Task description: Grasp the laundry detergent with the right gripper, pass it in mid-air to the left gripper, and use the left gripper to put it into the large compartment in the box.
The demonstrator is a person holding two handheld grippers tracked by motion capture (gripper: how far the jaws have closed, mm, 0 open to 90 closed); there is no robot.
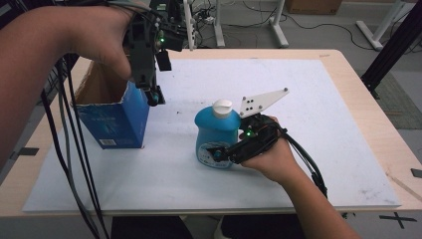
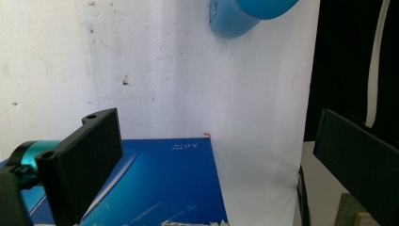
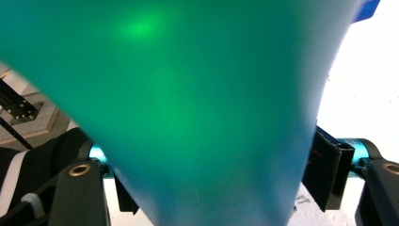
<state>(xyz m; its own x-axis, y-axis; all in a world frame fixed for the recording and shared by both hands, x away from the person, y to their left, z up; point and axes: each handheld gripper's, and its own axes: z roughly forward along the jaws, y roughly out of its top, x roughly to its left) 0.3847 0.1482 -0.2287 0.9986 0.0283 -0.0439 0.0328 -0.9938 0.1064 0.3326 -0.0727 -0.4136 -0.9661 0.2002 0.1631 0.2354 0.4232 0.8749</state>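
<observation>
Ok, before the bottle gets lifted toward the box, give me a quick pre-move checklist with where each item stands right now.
1. Right gripper closed on the blue bottle: ok, its jaws sit against both sides of the body in the right gripper view.
2. White cap on the bottle: ok, in place; whether it is tight, cannot tell.
3. Bottle upright on the white mat: ok.
4. Blue cardboard box open at the top: ok, the brown inside is showing.
5. Left gripper clear of the box opening: not ok, it hangs at the box's near top corner, jaws open.
6. Box held steady: cannot tell; nothing is clamped between the left jaws.
</observation>
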